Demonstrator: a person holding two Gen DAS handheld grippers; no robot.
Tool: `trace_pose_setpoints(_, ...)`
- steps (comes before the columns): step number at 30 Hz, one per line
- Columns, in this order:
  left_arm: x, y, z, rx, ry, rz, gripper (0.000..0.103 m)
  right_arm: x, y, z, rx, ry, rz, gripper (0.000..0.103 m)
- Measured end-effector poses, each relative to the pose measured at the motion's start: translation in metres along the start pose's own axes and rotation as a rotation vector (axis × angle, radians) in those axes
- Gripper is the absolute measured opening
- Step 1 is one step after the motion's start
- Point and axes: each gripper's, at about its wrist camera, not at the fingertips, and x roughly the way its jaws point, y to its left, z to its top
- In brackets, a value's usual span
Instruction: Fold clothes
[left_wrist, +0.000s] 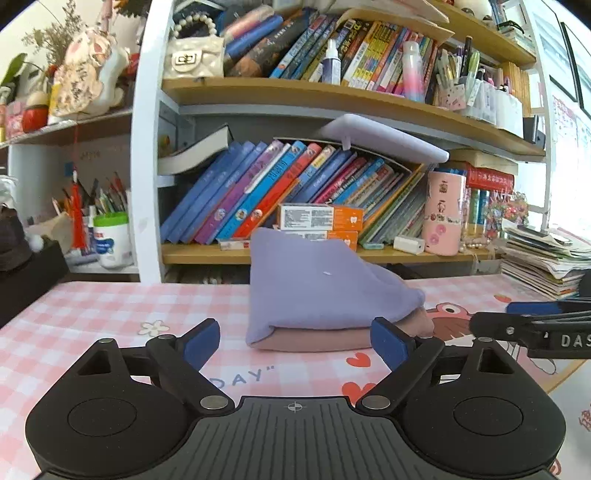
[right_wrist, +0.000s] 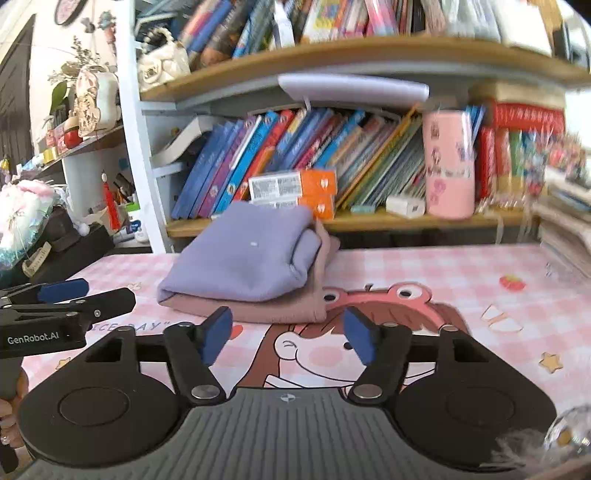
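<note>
Hovering wide open and empty, left gripper (left_wrist: 295, 341) and right gripper (right_wrist: 288, 334) should square the folded clothes (right_wrist: 247, 266) gently.

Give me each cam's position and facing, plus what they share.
Left wrist: behind the open left claw, facing the folded purple garment and bookshelf; right claw enters at right.
Right wrist: behind the open right claw, facing the same pile from its right; left claw at left.
Shared: garment, bookshelf, pink checked mat.
</note>
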Motion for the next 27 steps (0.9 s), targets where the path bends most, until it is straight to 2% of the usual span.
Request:
trace_pose_setpoints(9,0.003,-0.004,-0.008,0.019,0.01,0.047,0.091,0.002,0.012,-0.01,-0.134,-0.018,-0.128,0.083)
trace_pose_setpoints(13,0.004,-0.008,-0.009,0.039,0.013,0.042,0.091,0.004,0.012,-0.012,-0.146,-0.011,-0.142,0.087)
trace_pose_setpoints(15,0.004,-0.008,-0.009,0.044,0.015,0.04,0.096,0.005,0.013,-0.014,-0.16,-0.014,-0.152,0.088)
trace_pose_setpoints(22,0.006,-0.012,-0.01,0.065,0.025,0.043,0.101,0.008,0.017,-0.017,-0.189,-0.006,-0.163,0.103)
trace_pose_setpoints(27,0.008,-0.014,-0.01,0.077,0.035,0.053,0.103,0.009,0.016,-0.017,-0.182,-0.001,-0.171,0.103)
